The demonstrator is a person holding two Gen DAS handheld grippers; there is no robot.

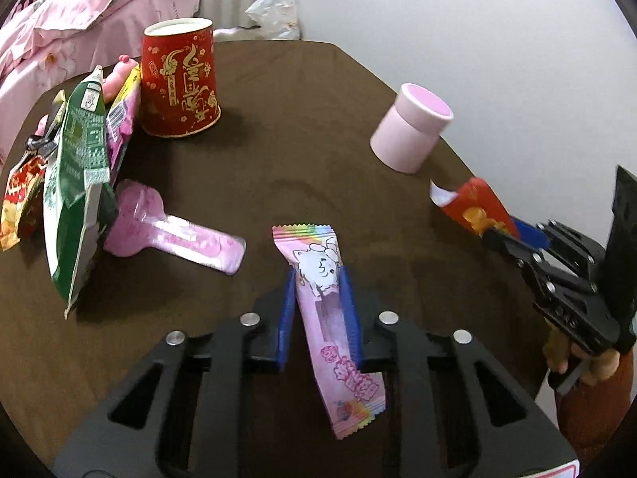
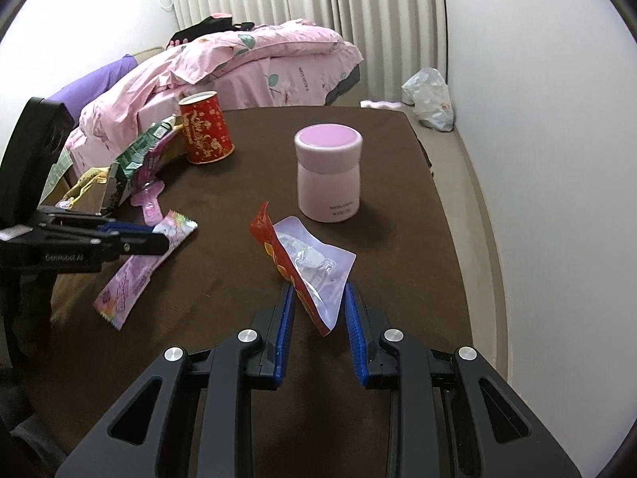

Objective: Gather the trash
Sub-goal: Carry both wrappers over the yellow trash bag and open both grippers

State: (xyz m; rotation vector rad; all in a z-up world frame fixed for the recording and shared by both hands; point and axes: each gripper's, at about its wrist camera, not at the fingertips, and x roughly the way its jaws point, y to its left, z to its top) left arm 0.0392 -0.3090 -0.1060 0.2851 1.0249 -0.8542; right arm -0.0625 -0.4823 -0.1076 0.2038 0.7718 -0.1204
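My left gripper (image 1: 318,275) is shut on a pink candy wrapper (image 1: 338,318) with a white cartoon animal, held above the brown table (image 1: 298,139). It also shows in the right wrist view (image 2: 137,271), with my left gripper (image 2: 159,239) on it. My right gripper (image 2: 318,294) is shut on a red and silver snack wrapper (image 2: 308,267), lifted off the table. In the left wrist view that wrapper (image 1: 473,207) sticks out of my right gripper (image 1: 505,235) at the right.
A red paper cup (image 1: 179,79) stands upside down at the back left. Beside it lie a green packet (image 1: 75,183), other wrappers and a pink plastic wrapper (image 1: 175,231). A pink jar (image 2: 328,175) stands mid-table. A pink quilt (image 2: 247,63) lies beyond.
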